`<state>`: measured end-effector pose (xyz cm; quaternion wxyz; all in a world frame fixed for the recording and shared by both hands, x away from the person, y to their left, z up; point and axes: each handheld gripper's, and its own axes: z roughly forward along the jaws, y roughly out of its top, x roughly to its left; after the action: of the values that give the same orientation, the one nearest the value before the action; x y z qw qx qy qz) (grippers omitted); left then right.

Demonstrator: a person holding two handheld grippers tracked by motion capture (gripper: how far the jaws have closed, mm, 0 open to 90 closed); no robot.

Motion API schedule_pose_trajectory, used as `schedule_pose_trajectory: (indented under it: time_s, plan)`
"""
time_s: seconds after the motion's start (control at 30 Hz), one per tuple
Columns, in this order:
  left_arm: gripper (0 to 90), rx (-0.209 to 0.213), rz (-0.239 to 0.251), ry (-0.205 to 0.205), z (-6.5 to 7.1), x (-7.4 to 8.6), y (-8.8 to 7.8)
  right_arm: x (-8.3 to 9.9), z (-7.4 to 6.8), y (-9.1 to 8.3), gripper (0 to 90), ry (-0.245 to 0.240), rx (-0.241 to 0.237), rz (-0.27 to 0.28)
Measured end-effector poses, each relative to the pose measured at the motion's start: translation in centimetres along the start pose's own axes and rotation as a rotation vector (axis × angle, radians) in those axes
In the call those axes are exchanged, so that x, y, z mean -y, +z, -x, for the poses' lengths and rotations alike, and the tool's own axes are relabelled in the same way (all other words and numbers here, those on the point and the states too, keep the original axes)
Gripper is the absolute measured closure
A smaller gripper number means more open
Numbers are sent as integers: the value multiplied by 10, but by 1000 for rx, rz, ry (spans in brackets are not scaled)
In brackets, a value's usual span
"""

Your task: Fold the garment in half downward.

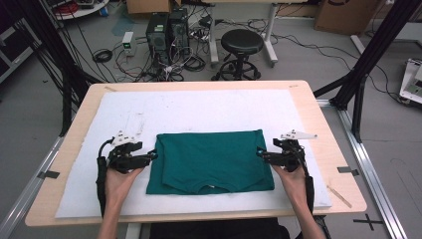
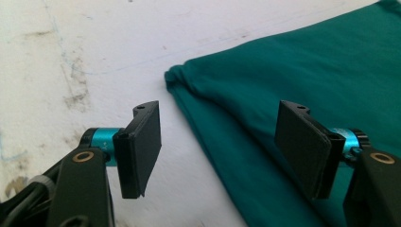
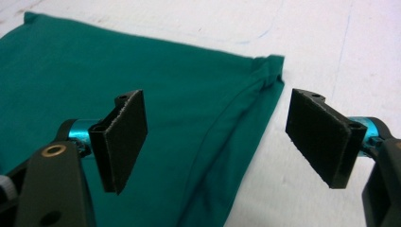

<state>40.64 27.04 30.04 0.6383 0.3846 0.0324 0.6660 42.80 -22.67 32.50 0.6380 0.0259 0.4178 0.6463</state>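
A folded green shirt lies in the middle of the worktop. The left hand-held gripper and the right hand-held gripper stand wide open at its far corners, holding nothing.

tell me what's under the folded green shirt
The green shirt lies flat on a white mat, which covers a wooden table. The mat's surface directly beneath the shirt is covered, so anything there cannot be seen.
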Motion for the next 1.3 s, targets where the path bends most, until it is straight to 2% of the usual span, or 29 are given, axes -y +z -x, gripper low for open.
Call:
schedule_pose_trajectory:
  time_s: [0.1, 0.3, 0.37, 0.5, 0.73, 1.13, 1.3]
  plan:
    - [323, 37, 21, -9, 4, 6, -10, 7, -5, -7, 221, 0, -4, 17]
    - [323, 59, 21, 27, 10, 7, -19, 14, -8, -21, 222, 2, 7, 58]
    - [324, 65, 25, 24, 12, 9, -20, 18, -8, -26, 222, 13, 12, 70]
    - [324, 65, 28, 21, 15, 12, -20, 23, -5, -29, 223, 4, 37, 76]
    - [324, 58, 37, 25, 18, 14, -25, 27, 4, -32, 223, 38, 24, 79]
    - [324, 61, 8, 20, 20, 17, -21, 28, 2, -26, 233, 41, 6, 58]
    - [324, 63, 16, 23, 21, 16, -23, 28, 3, -28, 233, 48, 5, 62]
